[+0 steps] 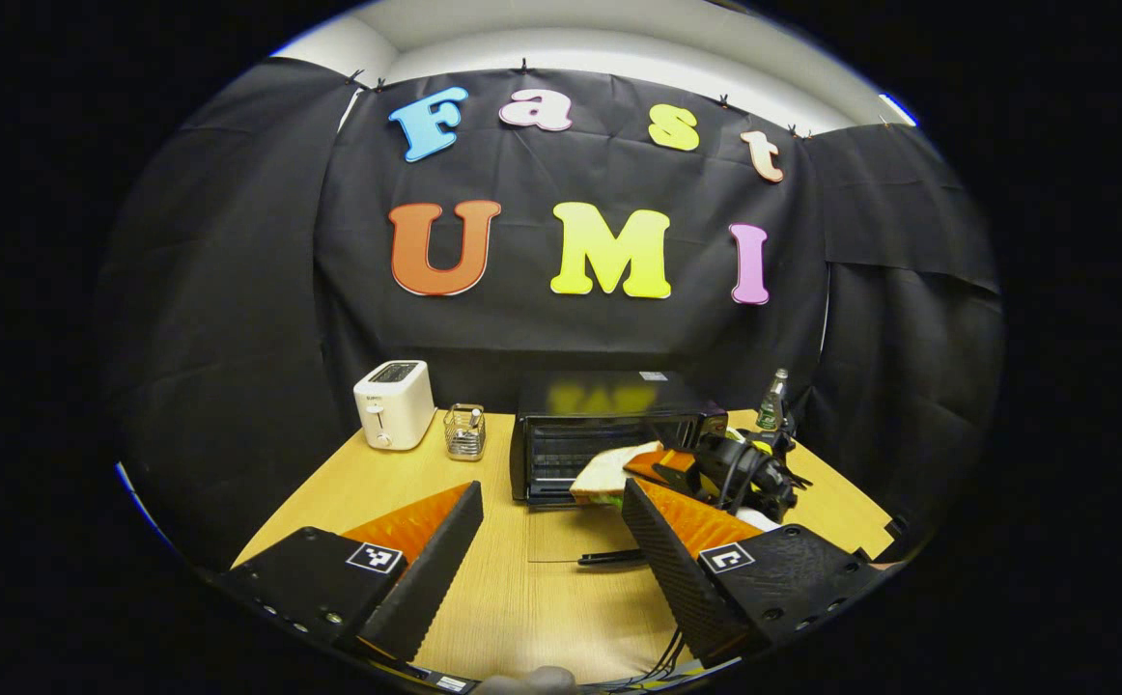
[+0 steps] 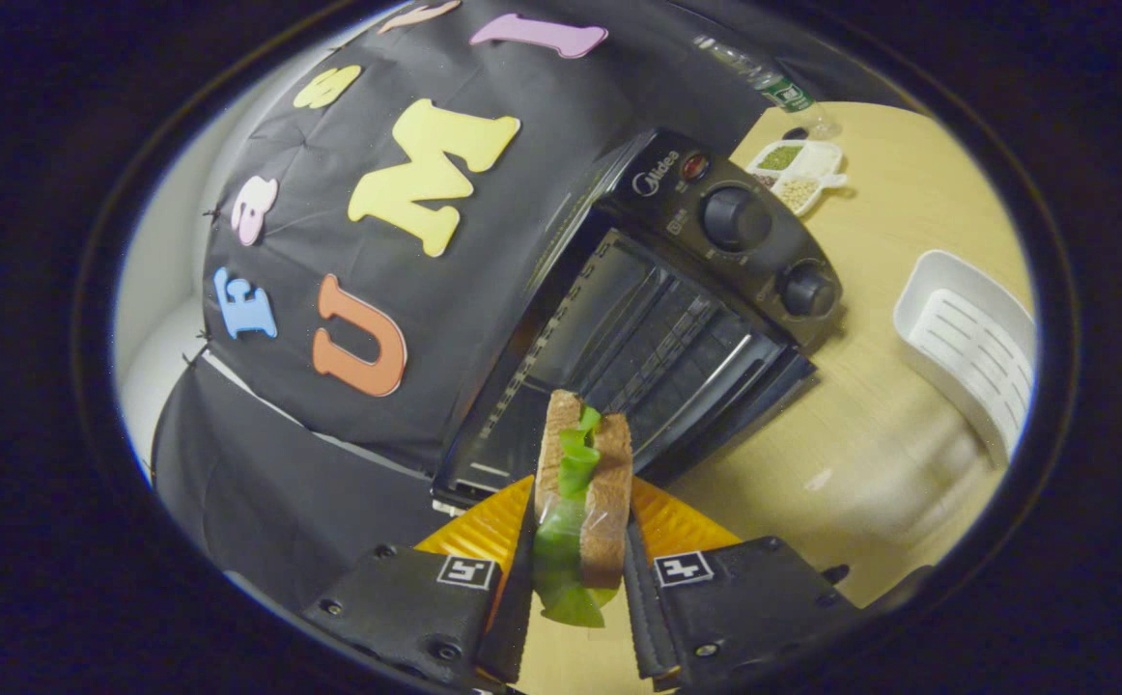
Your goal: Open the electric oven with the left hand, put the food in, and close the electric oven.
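The right gripper (image 2: 580, 541) clamped both fingers on the sandwich (image 2: 580, 492) (bread with green lettuce), holding it just before the oven (image 2: 658, 319), whose door (image 1: 571, 536) lay open on the table (image 1: 522, 598). The left gripper (image 1: 546, 550) hung back, fingers apart, holding nothing.

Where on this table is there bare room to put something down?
Bare wood lies in front of the toaster and wire holder, left of the electric oven. Crowded right of the oven: the right gripper with its sandwich, bottle and white basket.
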The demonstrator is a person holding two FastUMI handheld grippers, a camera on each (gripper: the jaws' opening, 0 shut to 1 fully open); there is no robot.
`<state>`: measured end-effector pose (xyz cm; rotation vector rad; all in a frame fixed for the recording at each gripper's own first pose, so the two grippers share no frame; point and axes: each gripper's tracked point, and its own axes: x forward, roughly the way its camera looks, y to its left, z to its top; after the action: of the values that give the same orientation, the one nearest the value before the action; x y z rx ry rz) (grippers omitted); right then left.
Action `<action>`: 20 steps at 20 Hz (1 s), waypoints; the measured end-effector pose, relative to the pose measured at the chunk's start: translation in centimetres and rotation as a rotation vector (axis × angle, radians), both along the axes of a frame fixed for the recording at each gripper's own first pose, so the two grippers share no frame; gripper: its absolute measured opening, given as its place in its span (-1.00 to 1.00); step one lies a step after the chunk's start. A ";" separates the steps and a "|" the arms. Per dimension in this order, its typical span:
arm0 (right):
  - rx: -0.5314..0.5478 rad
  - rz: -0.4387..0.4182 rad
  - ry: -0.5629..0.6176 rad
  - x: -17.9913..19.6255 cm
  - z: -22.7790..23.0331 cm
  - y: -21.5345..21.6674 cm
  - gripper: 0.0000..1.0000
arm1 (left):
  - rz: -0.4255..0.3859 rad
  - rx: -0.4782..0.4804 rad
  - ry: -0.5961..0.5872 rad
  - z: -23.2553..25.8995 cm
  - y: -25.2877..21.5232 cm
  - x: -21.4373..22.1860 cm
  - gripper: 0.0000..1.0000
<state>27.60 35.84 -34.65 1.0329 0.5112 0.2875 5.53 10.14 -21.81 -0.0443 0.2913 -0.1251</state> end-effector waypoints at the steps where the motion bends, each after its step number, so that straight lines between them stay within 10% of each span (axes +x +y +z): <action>1: -0.002 -0.005 -0.003 1.0 -0.1 0.5 -0.27 | 0.000 -0.008 0.010 -0.5 0.2 0.0 0.91; 13: -0.184 -0.050 -0.046 7.7 -3.0 2.3 -0.24 | 0.020 -0.067 0.028 -2.2 0.3 1.9 0.90; 20: -0.383 -0.066 -0.049 7.9 -4.5 -0.2 0.47 | 0.020 -0.074 0.034 -2.6 -0.3 2.1 0.87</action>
<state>35.47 35.68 -39.15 0.6674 0.4650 0.1472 7.67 9.87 -24.40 -0.1226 0.3202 -0.1156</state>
